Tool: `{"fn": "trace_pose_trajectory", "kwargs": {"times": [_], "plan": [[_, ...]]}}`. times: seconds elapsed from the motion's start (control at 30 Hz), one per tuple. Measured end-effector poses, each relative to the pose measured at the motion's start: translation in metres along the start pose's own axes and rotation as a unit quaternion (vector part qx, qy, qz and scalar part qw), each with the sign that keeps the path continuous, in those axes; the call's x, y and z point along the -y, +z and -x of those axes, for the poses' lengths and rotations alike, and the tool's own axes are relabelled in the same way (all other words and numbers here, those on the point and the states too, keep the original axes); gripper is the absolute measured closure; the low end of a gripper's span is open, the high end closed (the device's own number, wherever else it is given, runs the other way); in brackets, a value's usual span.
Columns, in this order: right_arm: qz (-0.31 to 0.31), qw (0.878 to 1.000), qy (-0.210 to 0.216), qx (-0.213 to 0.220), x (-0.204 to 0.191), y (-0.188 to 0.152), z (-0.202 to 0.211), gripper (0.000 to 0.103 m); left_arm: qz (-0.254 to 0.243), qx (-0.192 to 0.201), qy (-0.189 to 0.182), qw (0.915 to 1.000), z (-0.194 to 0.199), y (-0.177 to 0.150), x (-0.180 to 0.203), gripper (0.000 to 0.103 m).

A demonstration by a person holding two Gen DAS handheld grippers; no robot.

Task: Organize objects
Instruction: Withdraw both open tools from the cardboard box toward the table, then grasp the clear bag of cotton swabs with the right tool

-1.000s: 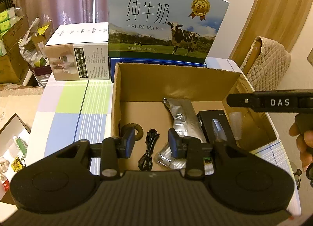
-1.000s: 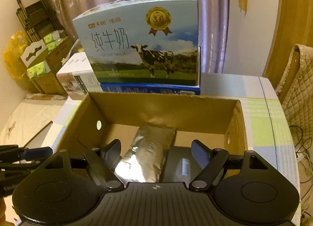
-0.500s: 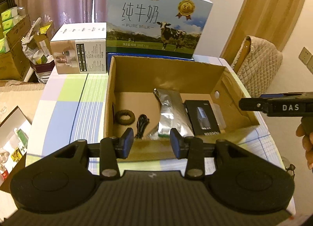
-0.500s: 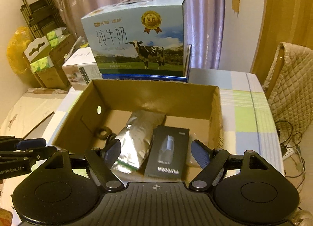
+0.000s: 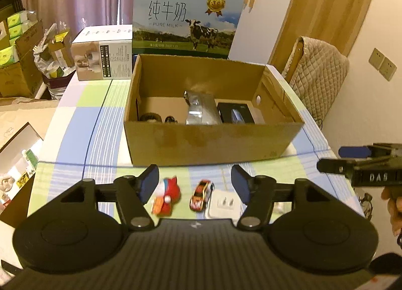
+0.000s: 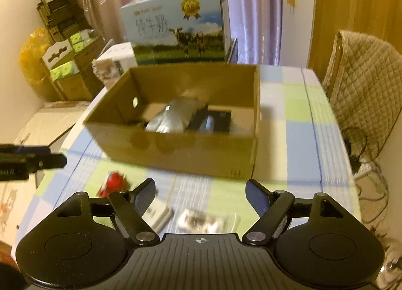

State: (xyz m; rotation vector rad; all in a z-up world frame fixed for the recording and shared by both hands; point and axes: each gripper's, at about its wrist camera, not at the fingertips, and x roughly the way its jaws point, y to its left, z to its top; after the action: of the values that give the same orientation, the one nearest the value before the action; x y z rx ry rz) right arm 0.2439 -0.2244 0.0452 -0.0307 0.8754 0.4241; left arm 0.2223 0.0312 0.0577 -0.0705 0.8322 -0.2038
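Both grippers are spread, empty. Left gripper (image 5: 194, 184) hovers over the toy car (image 5: 201, 191), 6 o'clock of the cardboard box (image 5: 213, 139). Center on the car; avoid the red toy (image 5: 167, 195) and plug (image 5: 224, 204).

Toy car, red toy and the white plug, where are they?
Toy car (image 5: 201, 194), left wrist view, on its orange roof.
Red toy (image 5: 167, 196), left wrist view, on its red body.
Plug (image 5: 224, 205), left wrist view, on its white face by the prongs.
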Motion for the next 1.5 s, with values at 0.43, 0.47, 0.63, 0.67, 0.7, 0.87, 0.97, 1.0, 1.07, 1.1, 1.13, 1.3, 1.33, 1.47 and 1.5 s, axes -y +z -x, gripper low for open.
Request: {"fn": "trace_pose_trajectory", "kwargs": {"times": [0.43, 0.47, 0.63, 0.67, 0.7, 0.87, 0.97, 1.0, 1.07, 1.1, 1.13, 1.3, 1.33, 1.47, 1.5], "plan": [[0.026, 0.999, -0.004, -0.037, 0.003, -0.093, 0.013, 0.027, -0.023, 0.000, 0.004, 0.9997, 0.018, -0.060, 0.029, 0.015], [0.028, 0.999, -0.003, -0.038, 0.004, -0.097, 0.013, 0.027, -0.025, -0.001, 0.004, 0.9997, 0.017, -0.064, 0.031, 0.013], [0.042, 0.998, -0.003, -0.051, 0.003, -0.111, 0.009, 0.027, -0.026, -0.013, 0.002, 0.9996, 0.009, -0.080, 0.038, 0.008], [0.044, 0.998, -0.003, -0.053, 0.003, -0.113, 0.009, 0.027, -0.026, -0.016, 0.003, 0.9995, 0.008, -0.083, 0.038, 0.007], [0.046, 0.997, -0.002, -0.056, 0.003, -0.115, 0.008, 0.027, -0.026, -0.020, 0.004, 0.9995, 0.006, -0.086, 0.039, 0.006], [0.064, 0.996, -0.002, -0.069, -0.004, -0.121, 0.004, 0.027, -0.023, -0.034, 0.007, 0.9991, 0.000, -0.098, 0.038, 0.003], [0.064, 0.995, 0.004, -0.077, -0.006, -0.124, 0.001, 0.027, -0.024, -0.039, 0.007, 0.9989, -0.001, -0.103, 0.038, 0.001], [0.064, 0.995, 0.005, -0.079, -0.007, -0.125, 0.000, 0.027, -0.025, -0.039, 0.008, 0.9989, -0.001, -0.104, 0.038, 0.001], [0.065, 0.994, 0.005, -0.083, -0.007, -0.126, -0.002, 0.027, -0.023, -0.041, 0.008, 0.9989, -0.002, -0.104, 0.037, 0.001], [0.065, 0.994, 0.006, -0.083, -0.007, -0.126, -0.003, 0.027, -0.023, -0.042, 0.009, 0.9988, -0.002, -0.105, 0.036, 0.001], [0.065, 0.994, 0.006, -0.084, -0.007, -0.127, -0.003, 0.027, -0.024, -0.042, 0.010, 0.9988, -0.003, -0.105, 0.036, 0.001], [0.063, 0.994, 0.004, -0.090, -0.005, -0.130, -0.005, 0.027, -0.024, -0.048, 0.009, 0.9985, -0.005, -0.110, 0.034, 0.001], [0.064, 0.994, 0.003, -0.092, -0.004, -0.130, -0.005, 0.027, -0.024, -0.048, 0.009, 0.9985, -0.006, -0.111, 0.034, 0.001], [0.069, 0.993, 0.000, -0.094, -0.002, -0.130, -0.007, 0.027, -0.025, -0.051, 0.006, 0.9984, -0.009, -0.112, 0.033, 0.001], [0.071, 0.993, -0.001, -0.093, -0.002, -0.129, -0.008, 0.027, -0.026, -0.051, 0.005, 0.9983, -0.010, -0.112, 0.033, 0.001]]}}
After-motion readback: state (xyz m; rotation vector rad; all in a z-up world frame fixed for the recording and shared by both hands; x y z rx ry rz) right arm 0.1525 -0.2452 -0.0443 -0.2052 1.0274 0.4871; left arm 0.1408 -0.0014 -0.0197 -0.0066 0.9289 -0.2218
